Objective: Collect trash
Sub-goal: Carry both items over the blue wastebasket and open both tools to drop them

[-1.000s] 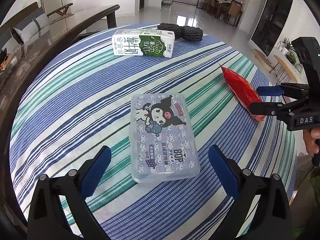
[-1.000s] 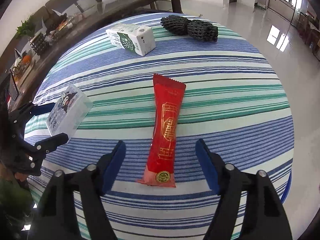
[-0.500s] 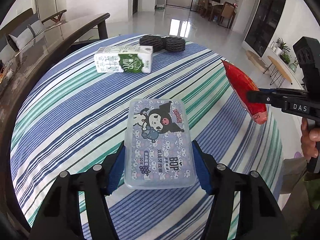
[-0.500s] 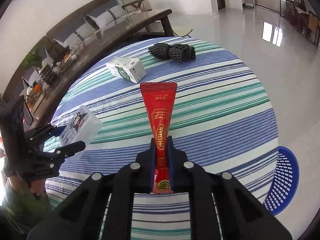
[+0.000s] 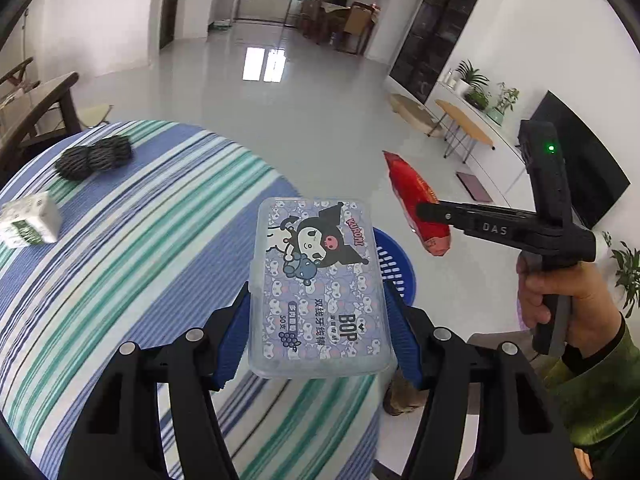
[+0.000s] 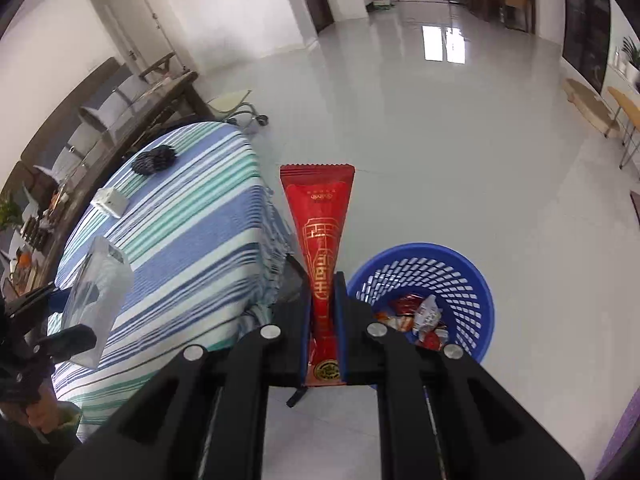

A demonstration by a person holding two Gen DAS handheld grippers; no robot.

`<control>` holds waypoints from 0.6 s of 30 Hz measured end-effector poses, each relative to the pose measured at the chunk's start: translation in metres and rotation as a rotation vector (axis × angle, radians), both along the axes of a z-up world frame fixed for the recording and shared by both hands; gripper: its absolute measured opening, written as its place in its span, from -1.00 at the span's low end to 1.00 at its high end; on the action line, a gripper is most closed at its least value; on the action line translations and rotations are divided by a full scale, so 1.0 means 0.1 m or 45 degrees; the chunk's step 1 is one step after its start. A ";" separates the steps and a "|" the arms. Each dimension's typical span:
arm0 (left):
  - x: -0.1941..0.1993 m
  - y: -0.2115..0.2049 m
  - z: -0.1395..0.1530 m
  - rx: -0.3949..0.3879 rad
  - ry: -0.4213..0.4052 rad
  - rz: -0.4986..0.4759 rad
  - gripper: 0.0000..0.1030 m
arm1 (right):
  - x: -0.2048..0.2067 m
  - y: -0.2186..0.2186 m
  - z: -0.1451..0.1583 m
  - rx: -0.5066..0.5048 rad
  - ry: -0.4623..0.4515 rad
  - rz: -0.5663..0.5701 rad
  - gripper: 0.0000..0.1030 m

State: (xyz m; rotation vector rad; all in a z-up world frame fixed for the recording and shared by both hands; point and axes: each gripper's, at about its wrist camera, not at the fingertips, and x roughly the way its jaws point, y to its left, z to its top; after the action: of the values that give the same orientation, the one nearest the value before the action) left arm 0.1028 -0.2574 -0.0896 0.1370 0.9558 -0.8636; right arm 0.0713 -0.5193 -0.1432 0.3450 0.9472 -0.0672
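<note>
Beside the blue basket (image 6: 424,280) on the floor, we carry both loads; our right tongs (image 6: 323,312) clench the red wrapper (image 6: 320,240) just left of its rim; our left tongs (image 5: 316,332) grasp the floss box (image 5: 316,280) above it; next, centre over the basket and release.

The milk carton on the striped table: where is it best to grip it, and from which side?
The milk carton lies on its side, apart from the black bundle. Probably come from above and close across its narrow width at mid-length; its flat long faces suit the pads.
</note>
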 end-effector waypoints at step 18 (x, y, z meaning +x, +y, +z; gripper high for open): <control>0.31 -2.02 -1.10 0.111 0.174 -0.073 0.22 | 0.04 -1.10 -0.82 0.141 0.128 -0.171 -0.80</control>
State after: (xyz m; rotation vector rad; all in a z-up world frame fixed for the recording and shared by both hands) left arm 0.1341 -0.4594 -0.1997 0.1824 1.1227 -0.8930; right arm 0.0748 -0.6298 -0.2253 0.5117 1.0289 -0.1566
